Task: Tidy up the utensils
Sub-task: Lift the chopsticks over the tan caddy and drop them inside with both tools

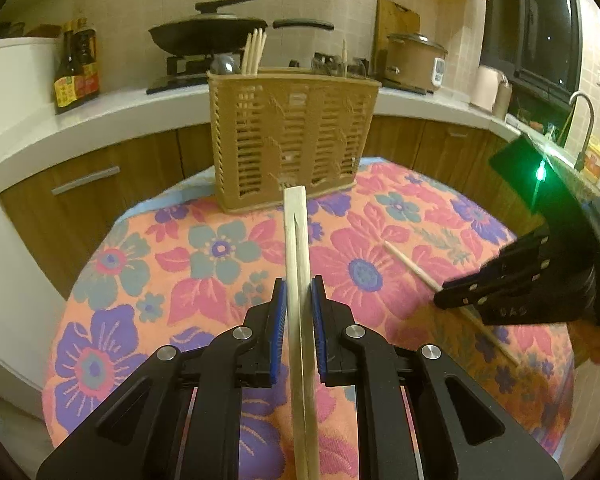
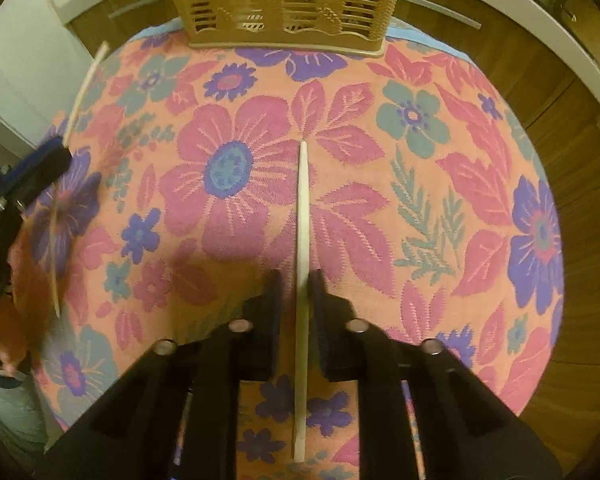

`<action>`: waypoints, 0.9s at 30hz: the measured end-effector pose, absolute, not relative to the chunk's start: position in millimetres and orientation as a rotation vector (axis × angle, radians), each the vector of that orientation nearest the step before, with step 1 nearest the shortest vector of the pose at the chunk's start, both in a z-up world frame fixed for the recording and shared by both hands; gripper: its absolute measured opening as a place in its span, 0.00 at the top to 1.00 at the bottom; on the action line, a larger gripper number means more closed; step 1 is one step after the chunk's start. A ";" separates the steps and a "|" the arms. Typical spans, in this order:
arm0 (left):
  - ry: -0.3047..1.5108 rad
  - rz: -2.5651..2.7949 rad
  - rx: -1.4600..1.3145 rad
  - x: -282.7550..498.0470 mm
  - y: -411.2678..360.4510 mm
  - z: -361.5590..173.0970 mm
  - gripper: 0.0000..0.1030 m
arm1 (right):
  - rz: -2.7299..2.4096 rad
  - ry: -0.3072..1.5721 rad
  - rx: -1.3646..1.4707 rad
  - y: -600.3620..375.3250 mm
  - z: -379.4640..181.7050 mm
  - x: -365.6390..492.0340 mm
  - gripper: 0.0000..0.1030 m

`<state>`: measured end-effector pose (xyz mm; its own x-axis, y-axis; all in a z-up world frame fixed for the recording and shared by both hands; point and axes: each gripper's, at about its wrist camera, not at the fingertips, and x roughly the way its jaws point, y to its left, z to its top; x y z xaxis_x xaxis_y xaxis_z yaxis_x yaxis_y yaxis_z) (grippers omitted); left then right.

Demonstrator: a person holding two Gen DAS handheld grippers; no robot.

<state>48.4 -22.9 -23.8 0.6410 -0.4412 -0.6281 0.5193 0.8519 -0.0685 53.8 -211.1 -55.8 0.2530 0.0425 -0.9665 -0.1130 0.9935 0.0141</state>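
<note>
We see a round table under a floral cloth (image 1: 220, 248), with a tan slotted utensil basket (image 1: 292, 136) standing at its far edge, a few chopsticks already upright in it. Our left gripper (image 1: 299, 292) is clenched on a pair of chopsticks (image 1: 296, 240) raised toward the basket. Our right gripper (image 2: 296, 280) straddles a single chopstick (image 2: 302, 216) lying on the cloth, fingers close beside it; we cannot tell whether they grip it.

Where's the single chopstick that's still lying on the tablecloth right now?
In the right wrist view the chopstick lies on the floral tablecloth, between the right gripper's fingers, pointing toward the utensil basket.
</note>
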 end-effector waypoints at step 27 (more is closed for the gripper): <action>0.195 -0.540 -0.079 120.3 -18.1 148.1 0.98 | 0.242 0.535 0.233 -265.5 139.5 106.6 0.96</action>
<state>120.3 -18.1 148.1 0.8396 -0.5179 -0.1636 0.5030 0.8551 -0.1255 106.6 -265.5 139.5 0.8331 0.2867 -0.4730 -0.1663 0.9454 0.2801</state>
